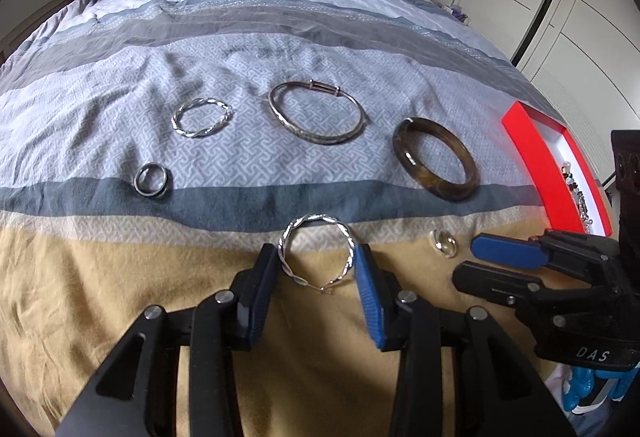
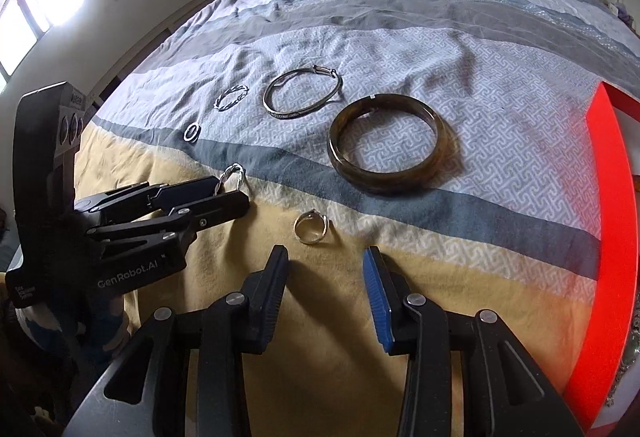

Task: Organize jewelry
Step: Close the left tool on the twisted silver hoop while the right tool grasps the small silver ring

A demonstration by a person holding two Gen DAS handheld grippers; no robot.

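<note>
Across the bed [image 1: 100, 317], jewelry lies in a loose row with bare striped cover between the pieces: a small ring [image 1: 151, 180], a twisted silver bangle [image 1: 202, 122], a thin metal bangle [image 1: 317, 113] and a dark brown bangle [image 1: 436, 159]. Nearer, the left gripper [image 1: 318, 263] has its pads against the sides of a twisted open bangle [image 1: 316, 251]. Just beside it lies a clear-stone ring [image 2: 312, 229], ahead of the half-open, empty right gripper [image 2: 326, 265]. At the bed's right edge, a red box [image 1: 536, 161] holds beaded pieces [image 1: 576, 189].
</note>
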